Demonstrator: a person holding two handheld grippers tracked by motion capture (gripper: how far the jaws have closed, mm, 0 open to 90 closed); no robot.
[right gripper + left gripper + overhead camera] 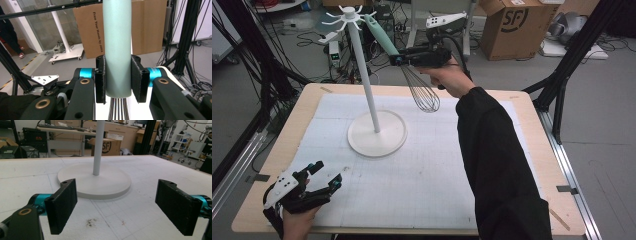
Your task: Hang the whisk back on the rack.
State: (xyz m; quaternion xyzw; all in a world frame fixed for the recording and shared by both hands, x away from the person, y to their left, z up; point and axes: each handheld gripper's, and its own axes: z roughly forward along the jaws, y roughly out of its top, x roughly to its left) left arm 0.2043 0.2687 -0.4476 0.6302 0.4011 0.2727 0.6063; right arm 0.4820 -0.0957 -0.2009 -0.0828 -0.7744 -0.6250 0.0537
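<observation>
Holding the whisk [404, 60] aloft, the right tool [398, 60] pinches the pale green handle [117, 47] between its pads, just above the point where the wires leave the handle. The whisk's long axis runs on a slant: the handle end rises up and away from the tool toward the hooked crown [348, 16] of the white stand [367, 75], and the wire cage [424, 92] hangs below and to the other side of the tool. The handle tip sits just beside the crown's hooks; whether it touches one cannot be told. The stand's post lies close beside the tool, on the handle side. In my judgement, the coming move turns on bringing that handle tip onto a hook.

The left tool [323, 176] rests low over the near edge of the bench [522, 105], jaws spread and empty, well apart from the whisk, with the stand's round base [100, 182] ahead of it. The right tool is the nearer by far.
</observation>
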